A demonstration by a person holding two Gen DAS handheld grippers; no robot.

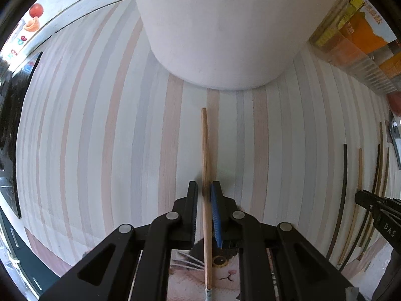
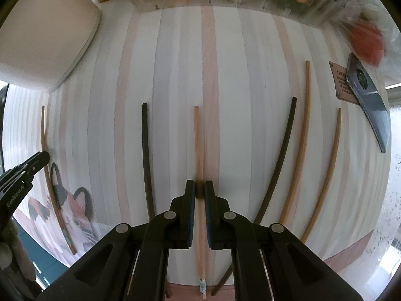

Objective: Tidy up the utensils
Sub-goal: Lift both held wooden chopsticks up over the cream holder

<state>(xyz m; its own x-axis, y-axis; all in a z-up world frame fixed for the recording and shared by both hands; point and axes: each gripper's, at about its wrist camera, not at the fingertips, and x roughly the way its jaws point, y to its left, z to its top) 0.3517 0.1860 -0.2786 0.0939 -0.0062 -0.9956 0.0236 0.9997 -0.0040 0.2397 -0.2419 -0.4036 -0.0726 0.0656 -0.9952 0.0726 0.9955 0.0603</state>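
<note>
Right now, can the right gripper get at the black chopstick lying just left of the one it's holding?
Probably not yet: the right gripper is shut on a light wooden chopstick. The black chopstick lies bare on the striped cloth, nothing over it, so once freed the way looks open.

Six chopsticks lie side by side on the cloth, a container behind-left, a phone right.

A striped tablecloth carries chopsticks either side of the fingers and a white container ahead.
</note>
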